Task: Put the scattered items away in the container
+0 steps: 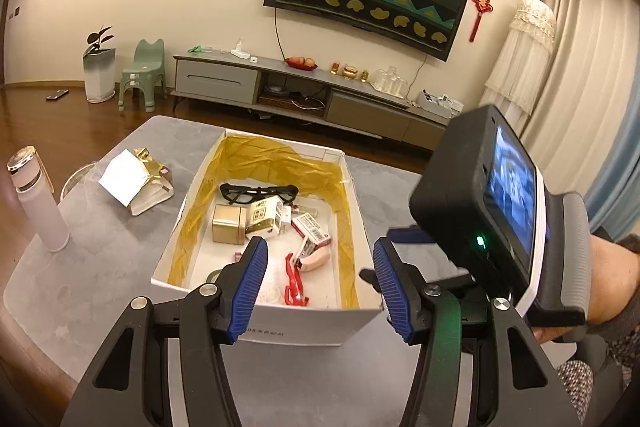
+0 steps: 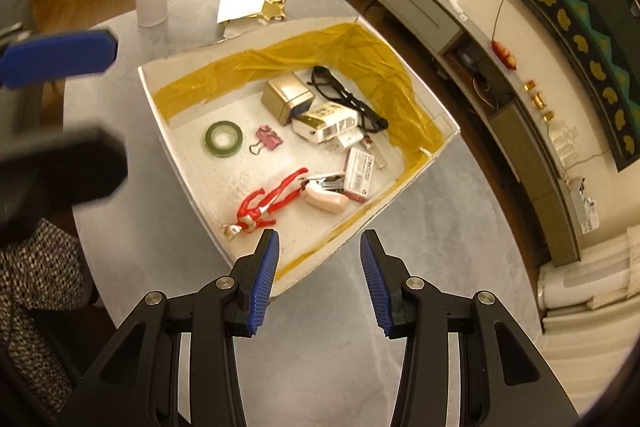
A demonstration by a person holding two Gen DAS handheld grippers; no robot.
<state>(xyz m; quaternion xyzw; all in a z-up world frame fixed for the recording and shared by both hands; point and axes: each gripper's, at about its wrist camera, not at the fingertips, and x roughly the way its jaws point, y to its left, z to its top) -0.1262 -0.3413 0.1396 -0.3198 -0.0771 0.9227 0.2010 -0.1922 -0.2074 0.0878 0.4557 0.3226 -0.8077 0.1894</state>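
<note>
In the left wrist view, the left claw stands wide with nothing between its blue pads, poised over the near edge of the white box on the grey table. Inside the box lie black glasses at the far end, a gold tin near them, small cartons beside the tin, and a red figure nearer the claw, just beside a pink stapler. Left of the box on the table are a crumpled gold-and-white wrapper and, further left, a white bottle. The other handheld device fills the right side. In the right wrist view, the right claw is also spread wide and empty, hanging over the table just beside the box's near corner. This view adds a green tape roll and a pink binder clip on the box floor, left of the tin; the red figure lies nearest the claw.
</note>
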